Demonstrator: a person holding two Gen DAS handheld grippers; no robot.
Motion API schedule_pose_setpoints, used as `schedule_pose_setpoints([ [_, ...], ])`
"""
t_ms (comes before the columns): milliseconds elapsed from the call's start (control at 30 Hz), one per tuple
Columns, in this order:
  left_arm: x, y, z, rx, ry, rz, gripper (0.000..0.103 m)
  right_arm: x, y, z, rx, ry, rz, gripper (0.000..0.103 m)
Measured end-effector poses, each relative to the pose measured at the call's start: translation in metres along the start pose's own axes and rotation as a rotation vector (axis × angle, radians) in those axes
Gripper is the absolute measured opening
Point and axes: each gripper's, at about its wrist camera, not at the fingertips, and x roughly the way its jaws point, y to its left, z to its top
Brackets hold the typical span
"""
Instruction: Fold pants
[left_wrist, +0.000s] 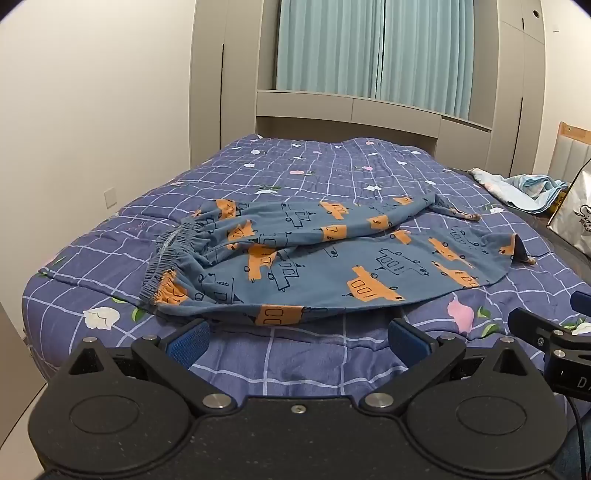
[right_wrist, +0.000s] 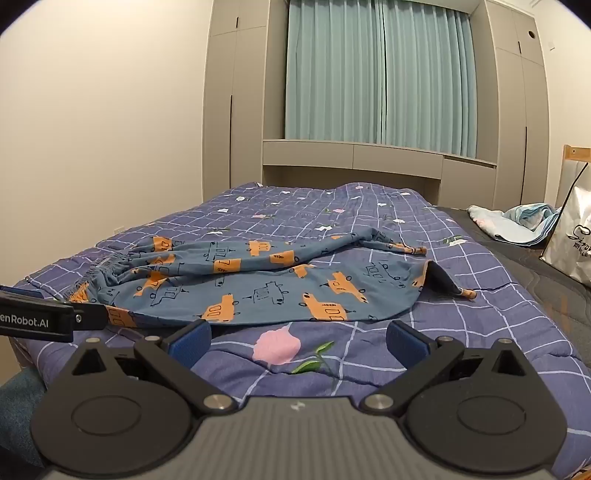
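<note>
Blue pants (left_wrist: 332, 258) with orange and outlined vehicle prints lie spread across the bed, elastic waistband (left_wrist: 162, 262) at the left, the two legs running right, the far leg crumpled over the near one. They also show in the right wrist view (right_wrist: 266, 284). My left gripper (left_wrist: 299, 338) is open and empty, just short of the pants' near edge. My right gripper (right_wrist: 297, 339) is open and empty, hovering over the quilt in front of the near leg. The right gripper also shows at the right edge of the left wrist view (left_wrist: 546, 328).
The bed carries a purple checked quilt (left_wrist: 314, 362) with flower prints. A light blue blanket (left_wrist: 524, 188) and a white bag (left_wrist: 572, 218) sit at the right. Grey wardrobes and teal curtains (left_wrist: 373, 48) stand behind the bed; a white wall is at the left.
</note>
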Motion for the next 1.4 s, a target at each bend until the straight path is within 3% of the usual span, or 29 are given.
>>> schedule_pose_setpoints([
  [1400,0.0019,-0.0002,-0.0022,0.01,0.004,0.006,0.102,0.0008,-0.0017,-0.0001,0.009,0.007,0.004,0.103],
])
